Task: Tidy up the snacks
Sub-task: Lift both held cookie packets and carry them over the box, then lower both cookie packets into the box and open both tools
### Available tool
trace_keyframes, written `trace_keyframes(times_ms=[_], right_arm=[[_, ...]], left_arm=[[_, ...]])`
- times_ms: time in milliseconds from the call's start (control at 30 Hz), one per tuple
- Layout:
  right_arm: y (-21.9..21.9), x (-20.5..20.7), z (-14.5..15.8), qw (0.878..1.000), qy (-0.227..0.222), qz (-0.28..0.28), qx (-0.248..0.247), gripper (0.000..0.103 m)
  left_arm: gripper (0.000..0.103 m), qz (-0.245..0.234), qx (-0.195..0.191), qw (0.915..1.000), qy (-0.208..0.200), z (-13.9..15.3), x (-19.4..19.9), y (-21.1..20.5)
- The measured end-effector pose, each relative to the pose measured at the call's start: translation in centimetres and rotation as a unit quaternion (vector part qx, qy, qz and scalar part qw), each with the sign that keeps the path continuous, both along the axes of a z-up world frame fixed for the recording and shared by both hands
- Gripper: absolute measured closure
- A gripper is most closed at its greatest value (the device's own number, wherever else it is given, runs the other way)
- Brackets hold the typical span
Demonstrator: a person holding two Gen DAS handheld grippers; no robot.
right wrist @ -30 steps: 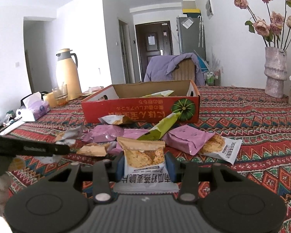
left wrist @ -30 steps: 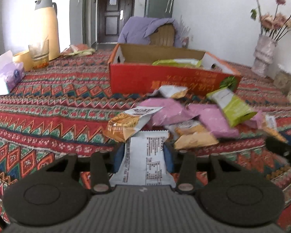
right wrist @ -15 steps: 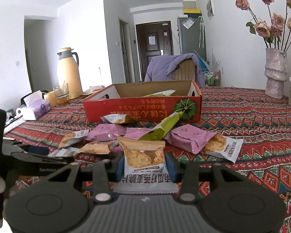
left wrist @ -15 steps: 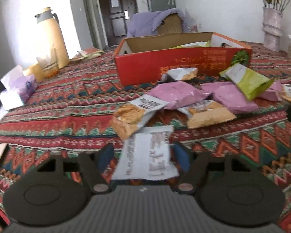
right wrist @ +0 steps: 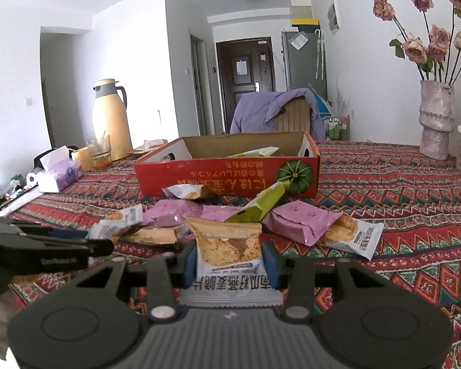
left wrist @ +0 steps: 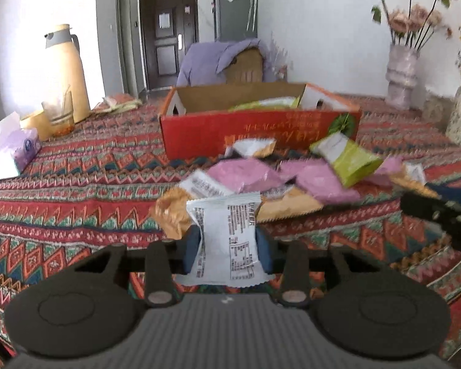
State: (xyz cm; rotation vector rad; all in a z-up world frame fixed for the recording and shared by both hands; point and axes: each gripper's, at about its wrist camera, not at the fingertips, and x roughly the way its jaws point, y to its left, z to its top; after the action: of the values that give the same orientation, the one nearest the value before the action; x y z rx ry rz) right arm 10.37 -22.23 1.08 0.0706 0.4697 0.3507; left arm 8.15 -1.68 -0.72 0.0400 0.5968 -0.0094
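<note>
Now, grippers: two, each clamped on one packet
left gripper [left wrist: 227, 246]: white packet [left wrist: 227, 240]
right gripper [right wrist: 230, 264]: cracker packet [right wrist: 229, 252]
purple packets [right wrist: 301, 221]: three
red box [right wrist: 230, 175]: one

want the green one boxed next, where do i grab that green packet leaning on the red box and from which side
Grip the green packet by its raised upper end, the part propped toward the red box. Come from above on the near side, jaws across its narrow width. It lies tilted over the purple packets, so the lower end is crowded while the top end stands free. Both grippers already hold packets, though.
</note>
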Motion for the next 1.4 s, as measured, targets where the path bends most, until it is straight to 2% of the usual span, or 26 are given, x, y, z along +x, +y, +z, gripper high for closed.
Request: trace_keyframes(times_ms=[133, 367, 600, 767, 900, 1033, 1200, 1400], right_arm=[[0.1, 0.2, 1.0, 1.0, -0.013, -0.001, 0.005, 0.06], [1.0, 1.9, 3.9, 0.998, -0.058, -0.006, -0.001, 0.06], [1.6, 5.5, 6.6, 0.995, -0.094, -0.025, -0.004, 0.06], [2.1, 9.4, 8.2, 0.994, -0.103, -0.038, -0.008, 0.06], [2.6, 13.6, 8.5, 0.994, -0.098, -0.046, -0.024, 0.06], [2.7, 18.1, 8.0, 0.995, -0.075, -0.056, -0.028, 0.06], [2.9, 23.4, 5.7, 0.997, -0.019, -0.062, -0.041, 0.06], [3.7, 26.9, 3.6, 0.997, 0.012, -0.057, -0.046, 0.06]], left_arm=[[0.063, -0.004, -0.009, 0.9996, -0.025, 1.7, 0.1, 0.1], [0.063, -0.001, -0.023, 0.998, -0.059, 4.7, 2.7, 0.4], [0.063, 0.01, -0.041, 0.9963, -0.075, 6.8, 7.0, 0.8], [0.063, 0.016, -0.05, 0.9958, -0.074, 7.5, 10.7, 0.8], [0.063, 0.026, -0.049, 0.996, -0.07, 7.8, 14.1, 0.9], [0.063, 0.037, -0.039, 0.9968, -0.06, 7.6, 17.8, 0.9], [0.063, 0.054, -0.019, 0.9979, -0.031, 6.5, 22.0, 1.1], [0.063, 0.079, -0.001, 0.9968, -0.002, 4.5, 26.2, 1.4]])
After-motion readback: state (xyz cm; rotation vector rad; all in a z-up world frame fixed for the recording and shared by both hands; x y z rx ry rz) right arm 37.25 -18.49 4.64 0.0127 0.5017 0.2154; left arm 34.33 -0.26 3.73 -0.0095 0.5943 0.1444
